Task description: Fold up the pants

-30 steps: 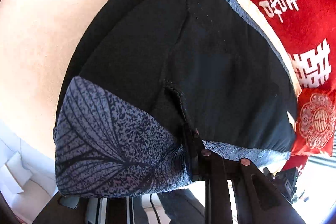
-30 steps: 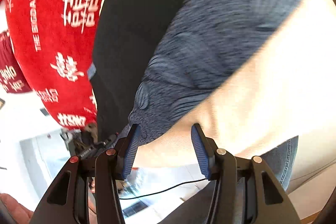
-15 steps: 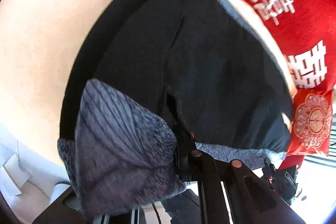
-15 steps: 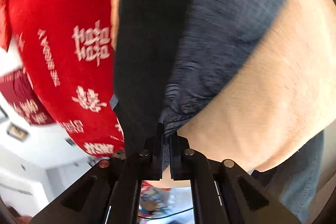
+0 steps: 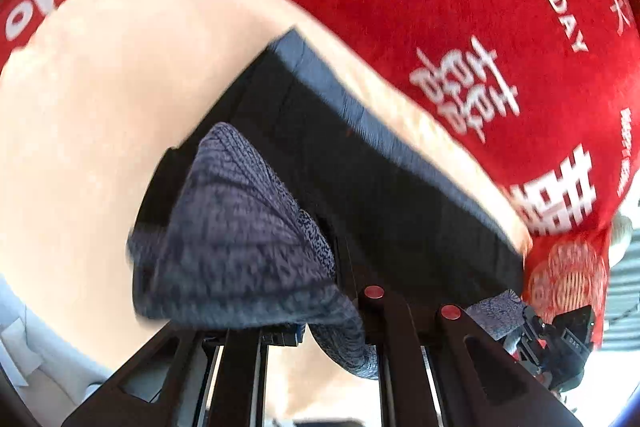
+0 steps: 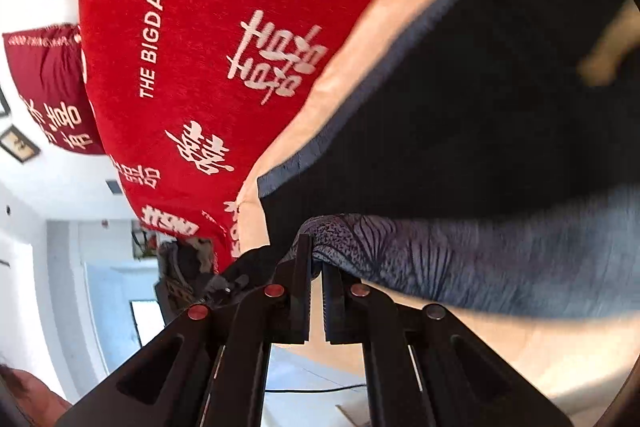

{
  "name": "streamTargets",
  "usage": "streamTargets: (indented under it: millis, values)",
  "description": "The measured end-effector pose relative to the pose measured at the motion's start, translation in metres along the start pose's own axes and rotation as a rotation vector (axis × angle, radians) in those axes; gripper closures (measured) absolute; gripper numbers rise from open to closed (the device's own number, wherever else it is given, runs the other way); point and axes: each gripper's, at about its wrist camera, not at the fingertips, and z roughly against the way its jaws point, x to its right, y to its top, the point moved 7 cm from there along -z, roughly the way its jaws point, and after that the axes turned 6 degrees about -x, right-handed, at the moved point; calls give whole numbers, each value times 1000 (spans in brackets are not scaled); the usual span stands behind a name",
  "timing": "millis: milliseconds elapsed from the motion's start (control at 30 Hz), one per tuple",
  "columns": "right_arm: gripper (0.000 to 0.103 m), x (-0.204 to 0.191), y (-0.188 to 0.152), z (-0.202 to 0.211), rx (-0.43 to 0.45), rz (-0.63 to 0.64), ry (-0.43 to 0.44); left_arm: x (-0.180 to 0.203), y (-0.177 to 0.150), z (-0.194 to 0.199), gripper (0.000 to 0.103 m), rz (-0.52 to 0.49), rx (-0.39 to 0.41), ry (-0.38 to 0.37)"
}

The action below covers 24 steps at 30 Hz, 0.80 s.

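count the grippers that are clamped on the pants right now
2. The left gripper is shut on the pants at the near patterned hem; the right gripper is shut on the patterned edge at another corner. No other grippers show.

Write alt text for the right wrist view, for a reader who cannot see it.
The right tool is shut on the grey-blue leaf-print edge of dark pants, which spread over a cream bed surface. Behind lies a red blanket with white characters and the words THE BIGDAY. The picture is blurred toward the right.
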Motion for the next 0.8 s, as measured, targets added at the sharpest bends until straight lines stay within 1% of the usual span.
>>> streamTargets:
  millis: [100,167,200,267,367,433,500,600,667,700,733,767,800]
  values:
    - [98,-5,50,-18,-49,42,-28,11,40,-13,90,-1,37,21]
    - [98,-3,88,-39,-89,55,-60,17,68,-32,90,0,42,45]
    - [98,0,99,-48,-103,59,-72,18,76,-40,90,-3,43,57]
    - [98,11,129,-75,-145,69,-124,17,94,-63,90,-9,41,92]
    - [98,39,150,-106,-202,54,-193,12,111,-98,89,-14,28,144]
    - [98,52,159,-119,-216,42,-206,8,119,-115,88,2,29,175]
    - [98,57,165,-127,-212,45,-213,7,121,-120,88,10,37,180]
    - [97,56,165,-128,-217,39,-206,7,118,-114,87,7,18,174]
    - [87,50,161,-124,-231,74,-236,11,114,-100,85,-8,12,176]
    - [70,42,158,-122,-236,112,-264,13,111,-90,81,-20,16,182]
    - [48,32,154,-119,-237,155,-281,15,108,-82,76,-31,22,193]
    - [41,22,150,-114,-234,185,-283,17,105,-74,72,-41,30,208]
    - [38,14,146,-111,-225,203,-290,17,103,-64,52,-49,46,246]
